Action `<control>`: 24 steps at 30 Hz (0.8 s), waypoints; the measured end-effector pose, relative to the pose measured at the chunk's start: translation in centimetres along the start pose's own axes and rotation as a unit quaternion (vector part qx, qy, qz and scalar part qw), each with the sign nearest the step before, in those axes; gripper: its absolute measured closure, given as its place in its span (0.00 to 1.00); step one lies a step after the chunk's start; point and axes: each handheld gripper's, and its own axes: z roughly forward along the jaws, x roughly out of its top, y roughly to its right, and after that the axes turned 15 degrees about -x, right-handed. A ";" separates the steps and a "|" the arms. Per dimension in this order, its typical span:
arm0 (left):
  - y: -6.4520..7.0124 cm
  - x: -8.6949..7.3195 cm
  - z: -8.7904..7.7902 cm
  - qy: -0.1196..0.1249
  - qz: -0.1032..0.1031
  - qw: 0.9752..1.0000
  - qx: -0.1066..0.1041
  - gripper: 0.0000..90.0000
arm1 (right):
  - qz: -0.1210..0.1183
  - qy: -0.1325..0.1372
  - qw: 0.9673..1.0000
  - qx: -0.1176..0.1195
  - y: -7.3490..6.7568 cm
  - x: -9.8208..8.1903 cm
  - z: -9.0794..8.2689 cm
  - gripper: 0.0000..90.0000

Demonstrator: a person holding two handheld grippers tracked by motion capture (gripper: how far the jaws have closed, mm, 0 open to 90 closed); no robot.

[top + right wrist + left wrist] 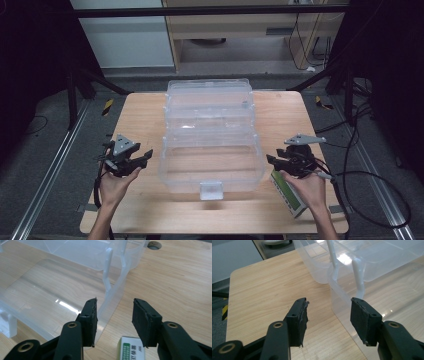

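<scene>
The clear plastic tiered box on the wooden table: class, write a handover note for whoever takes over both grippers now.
Left gripper: open, holding nothing, beside the left wall of the clear plastic tiered box.
Right gripper: open, holding nothing, at the box's right wall.
Box: mid wooden table, trays spread open, seemingly empty.
Small green-and-white carton: flat on the table under the right hand.
Done: box opened.
Left: probably loading the carton.

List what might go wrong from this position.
1. The clear plastic tiered storage box stands open with its trays stepped back; a nudge from either side could slide it across the wooden table.
2. The right gripper is open, one of its fingers against the box wall; closing could clip it.
3. The small white and green carton lies by the table edge and could be knocked off.
</scene>
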 end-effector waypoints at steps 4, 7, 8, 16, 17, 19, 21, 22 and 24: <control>-0.1 -0.2 0.3 -0.010 -0.001 1.000 -0.003 0.51 | 0.004 0.003 1.000 -0.006 1.0 0.1 -0.8 0.55; -0.2 -0.2 0.2 -0.009 0.000 1.000 0.004 0.51 | 0.009 0.001 1.000 -0.010 1.6 0.2 -1.2 0.51; -0.3 -0.3 0.2 -0.010 -0.002 1.000 0.005 0.51 | 0.009 0.003 1.000 -0.011 1.8 0.2 -1.4 0.49; -0.5 -0.5 0.1 -0.006 -0.002 1.000 0.021 0.51 | -0.010 -0.024 0.999 -0.022 2.6 0.1 -2.5 0.39; -0.5 -0.6 0.1 -0.007 -0.004 1.000 0.018 0.51 | -0.011 -0.029 0.999 -0.020 2.7 0.1 -2.6 0.38; -0.5 -0.6 0.2 -0.013 -0.005 1.000 0.018 0.51 | -0.015 -0.036 0.999 -0.020 2.8 0.0 -2.9 0.37; -0.6 -0.6 0.2 -0.015 -0.008 1.000 0.017 0.51 | -0.021 -0.044 0.999 -0.020 2.8 -0.1 -3.0 0.36; -0.6 -0.6 0.1 -0.016 -0.008 1.000 0.018 0.50 | -0.024 -0.050 0.998 -0.020 2.8 -0.1 -3.1 0.36; -0.7 -0.6 0.1 -0.018 -0.009 1.000 0.021 0.50 | -0.026 -0.059 0.998 -0.018 2.8 -0.2 -3.1 0.35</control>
